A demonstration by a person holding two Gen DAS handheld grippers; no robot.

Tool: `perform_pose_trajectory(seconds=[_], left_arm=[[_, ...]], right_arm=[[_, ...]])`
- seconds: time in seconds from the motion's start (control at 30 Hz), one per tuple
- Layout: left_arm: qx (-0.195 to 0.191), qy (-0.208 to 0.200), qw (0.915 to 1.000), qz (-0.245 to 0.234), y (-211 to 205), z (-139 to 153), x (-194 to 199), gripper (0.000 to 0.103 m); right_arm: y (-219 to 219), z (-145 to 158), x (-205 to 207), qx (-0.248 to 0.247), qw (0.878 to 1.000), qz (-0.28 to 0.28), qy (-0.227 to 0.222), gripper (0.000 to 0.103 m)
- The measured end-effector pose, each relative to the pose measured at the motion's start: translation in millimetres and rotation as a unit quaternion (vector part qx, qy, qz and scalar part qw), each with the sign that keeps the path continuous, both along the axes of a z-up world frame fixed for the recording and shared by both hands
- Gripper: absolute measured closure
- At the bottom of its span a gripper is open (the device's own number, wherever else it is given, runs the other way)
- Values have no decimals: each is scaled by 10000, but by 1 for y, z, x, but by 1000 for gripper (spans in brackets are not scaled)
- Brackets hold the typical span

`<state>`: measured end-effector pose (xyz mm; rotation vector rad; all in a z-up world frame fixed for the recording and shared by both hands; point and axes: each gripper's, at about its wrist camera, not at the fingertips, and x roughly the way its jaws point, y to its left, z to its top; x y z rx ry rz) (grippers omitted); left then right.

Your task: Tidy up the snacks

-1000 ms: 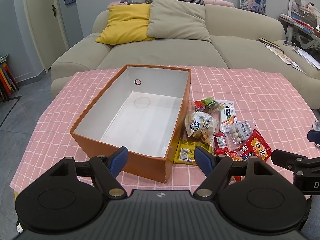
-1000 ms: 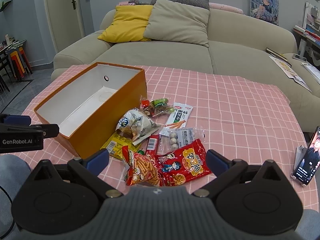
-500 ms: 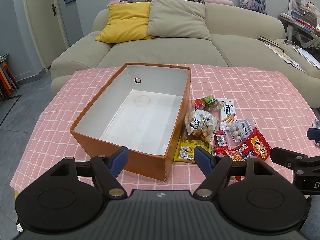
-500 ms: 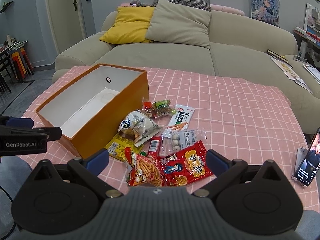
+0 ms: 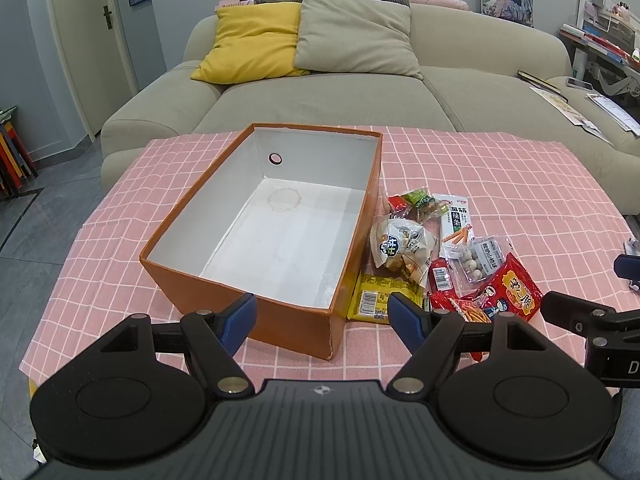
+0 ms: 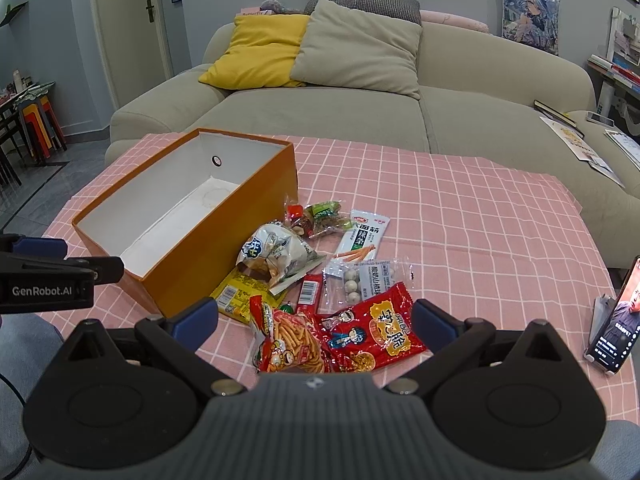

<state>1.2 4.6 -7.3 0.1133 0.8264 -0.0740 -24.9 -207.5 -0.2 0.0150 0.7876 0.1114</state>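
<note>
Left gripper: jaws apart, empty, near box corner. Right gripper: jaws apart, empty, over red packets. Snack pile: right of box, possibly touching it. Tablecloth. Far: sofa.

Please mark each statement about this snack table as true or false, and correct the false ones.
1. The orange box has nothing inside. True.
2. The snacks lie to the left of the box. False: the pile, with the red packet nearest, lies to its right on the pink checked cloth.
3. The right claw is open and holds nothing. True.
4. The left claw is shut on the yellow packet. False: it is open and empty, and the packet lies on the cloth beside the box.
5. A phone stands at the right edge of the table. True.
</note>
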Motion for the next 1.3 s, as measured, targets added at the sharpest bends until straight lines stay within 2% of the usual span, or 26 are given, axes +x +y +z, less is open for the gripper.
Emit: perform_pose_trajectory(seconds=[1.13, 1.3], left_arm=[[-32, 74, 9999, -116, -5, 1, 0, 16], [-150, 146, 9989, -423, -11, -2, -2, 24]], right_arm=[[-1, -5, 3, 78, 9999, 53, 118, 4], [-7, -19, 4, 139, 9995, 78, 284, 4]])
